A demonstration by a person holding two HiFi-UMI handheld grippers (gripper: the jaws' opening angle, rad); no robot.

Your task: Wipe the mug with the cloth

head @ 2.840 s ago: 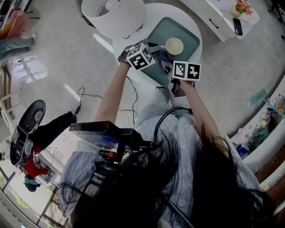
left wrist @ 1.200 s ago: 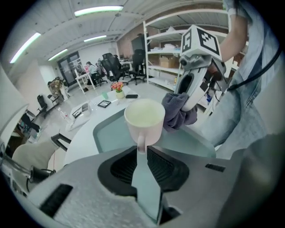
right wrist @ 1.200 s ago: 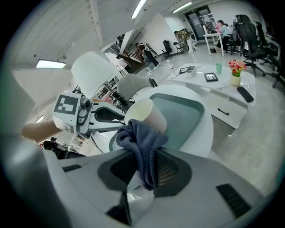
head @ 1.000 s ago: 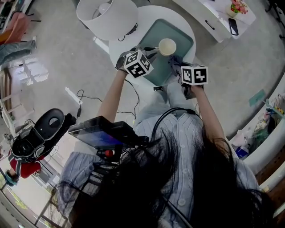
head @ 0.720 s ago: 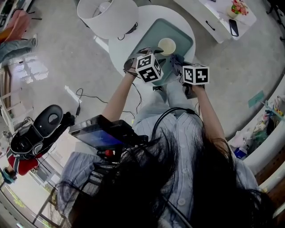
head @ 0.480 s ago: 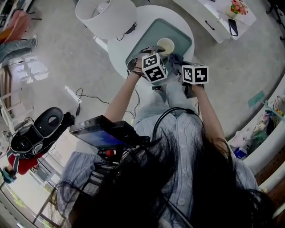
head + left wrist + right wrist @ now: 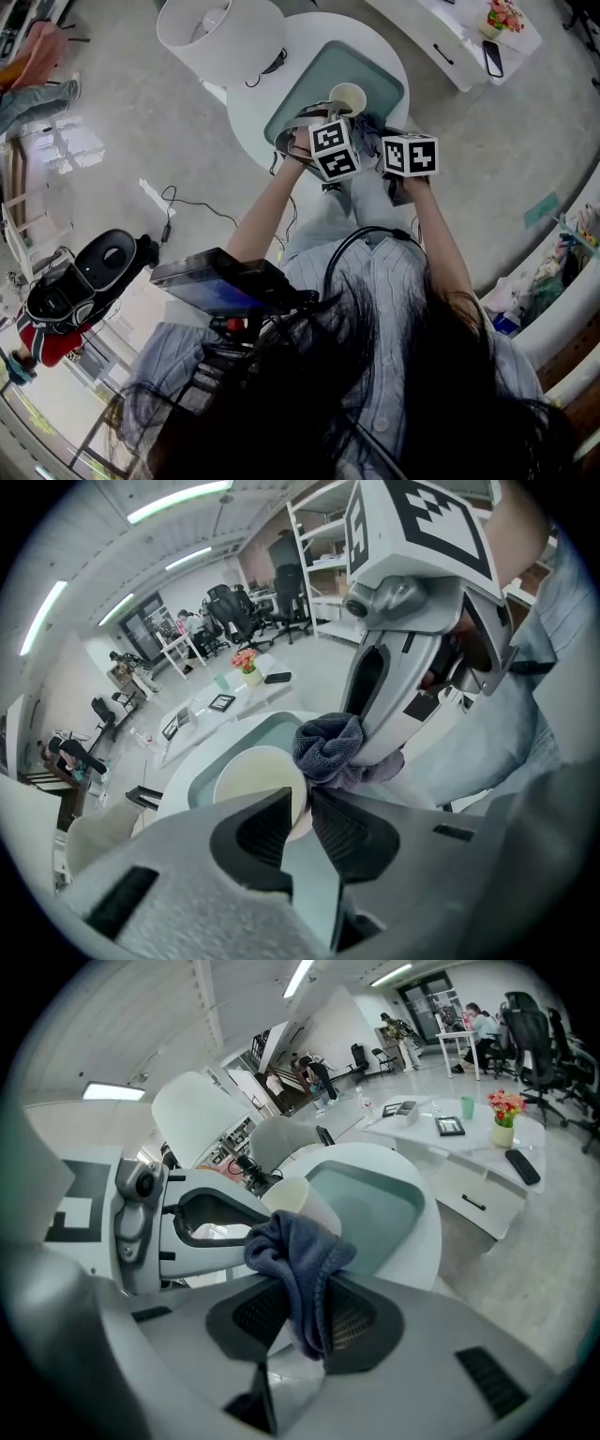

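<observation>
Lampshade (image 7: 220, 33) out on the left, big and white, overhanging the edge of the round white table (image 7: 251, 98). Moving across, a teal tray (image 7: 305, 94) lies on that tabletop. On the tray stands the cream mug (image 7: 347, 97), upright, its mouth open to the ceiling.

Now the left gripper (image 7: 302, 799). It comes down steeply at the mug's near side, and its jaws have just been closing. They stand only a narrow way apart, with the mug's wall caught between the tips at the rim, and the pads look to be pressing it from both sides.

Right alongside is the right gripper (image 7: 307, 1288). Its marker cube (image 7: 410, 155) sits just beside the left one's cube (image 7: 335, 150) in the head view. These jaws are clamped on the blue-grey cloth (image 7: 295, 1241). One fold hangs down between the pads and a bunched wad pokes out past the tips. That wad sits right at the mug's outer wall, on its right side, just beside the left gripper's tips. Whether cloth and mug actually touch, I can't tell.

Further right, off the round table, a low white desk (image 7: 459, 37) carries a small pot of flowers (image 7: 507, 15) and a dark phone (image 7: 495, 58).
</observation>
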